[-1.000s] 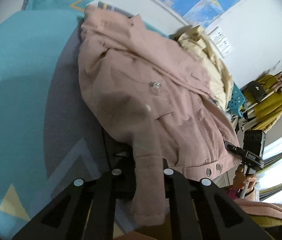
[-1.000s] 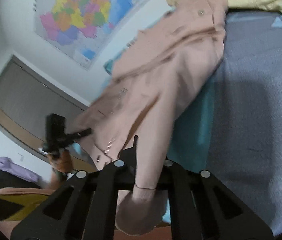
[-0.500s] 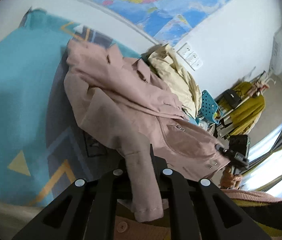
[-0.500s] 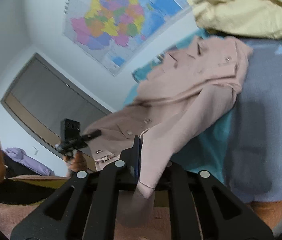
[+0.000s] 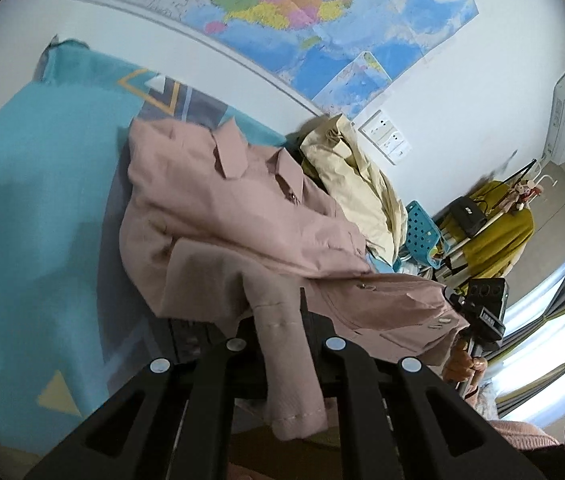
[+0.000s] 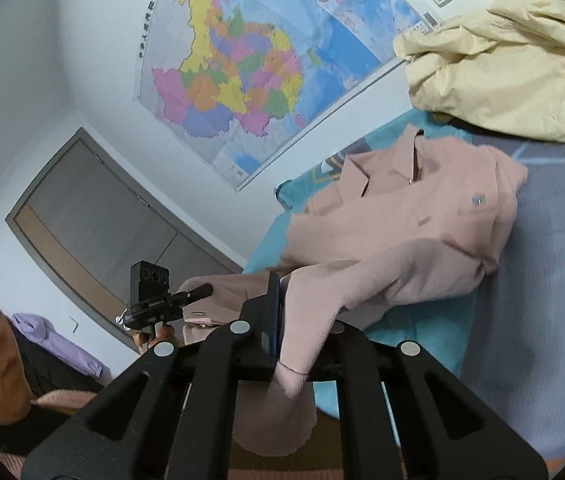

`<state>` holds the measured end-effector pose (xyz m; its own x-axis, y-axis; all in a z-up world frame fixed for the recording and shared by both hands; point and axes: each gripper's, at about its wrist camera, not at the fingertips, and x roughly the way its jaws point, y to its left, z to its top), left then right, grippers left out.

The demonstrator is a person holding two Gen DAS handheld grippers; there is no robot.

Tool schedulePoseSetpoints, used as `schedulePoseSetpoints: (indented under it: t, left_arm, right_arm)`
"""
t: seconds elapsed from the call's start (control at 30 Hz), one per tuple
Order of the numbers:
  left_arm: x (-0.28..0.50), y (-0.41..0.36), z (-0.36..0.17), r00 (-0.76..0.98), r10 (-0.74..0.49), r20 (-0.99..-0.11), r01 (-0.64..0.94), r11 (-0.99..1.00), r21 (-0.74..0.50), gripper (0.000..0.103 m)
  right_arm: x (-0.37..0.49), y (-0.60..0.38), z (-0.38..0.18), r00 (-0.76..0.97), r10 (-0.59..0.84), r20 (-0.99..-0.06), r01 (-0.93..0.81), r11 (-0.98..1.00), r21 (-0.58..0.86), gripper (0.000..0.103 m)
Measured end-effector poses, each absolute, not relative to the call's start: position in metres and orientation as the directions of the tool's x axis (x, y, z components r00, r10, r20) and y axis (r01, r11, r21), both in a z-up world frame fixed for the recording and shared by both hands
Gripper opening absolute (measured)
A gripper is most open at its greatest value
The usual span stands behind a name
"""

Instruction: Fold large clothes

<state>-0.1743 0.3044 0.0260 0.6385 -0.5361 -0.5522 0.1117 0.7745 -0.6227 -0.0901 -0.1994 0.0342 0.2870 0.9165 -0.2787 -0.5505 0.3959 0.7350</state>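
Bed cover [image 5: 34, 208]: flat woven spread, teal and grey fields with yellow and white triangles.
Wall map [image 6: 242, 64]: glossy paper sheet, many coloured regions, at 12 o'clock above the bed.
Pink jacket [image 5: 234, 216]: soft matte cloth, pointed collar, metal snaps; its body lies crumpled on the bed cover, sleeves stretched toward the cameras.
Cream garment [image 6: 514, 64]: rumpled pale-yellow heap at 2 o'clock of the pink jacket.
Left hand-held gripper [image 5: 282, 320]: black ribbed fingers pressed together on a sleeve, stitched cuff drooping at 6 o'clock.
Right hand-held gripper [image 6: 302, 312]: pinching the other sleeve, cuff hanging below.
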Motion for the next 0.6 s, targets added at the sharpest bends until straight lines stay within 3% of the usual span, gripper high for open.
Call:
schedulePoseSetpoints:
  t: [0.6]
  left_arm:
    - [-0.096, 0.316, 0.081, 0.657, -0.449, -0.605, 0.108, 0.851, -0.514, 0.007]
  right_arm:
    - [-0.014, -0.181, 0.068, 0.325, 0.91, -0.259, -0.542, 0.404, 0.737, 0.008]
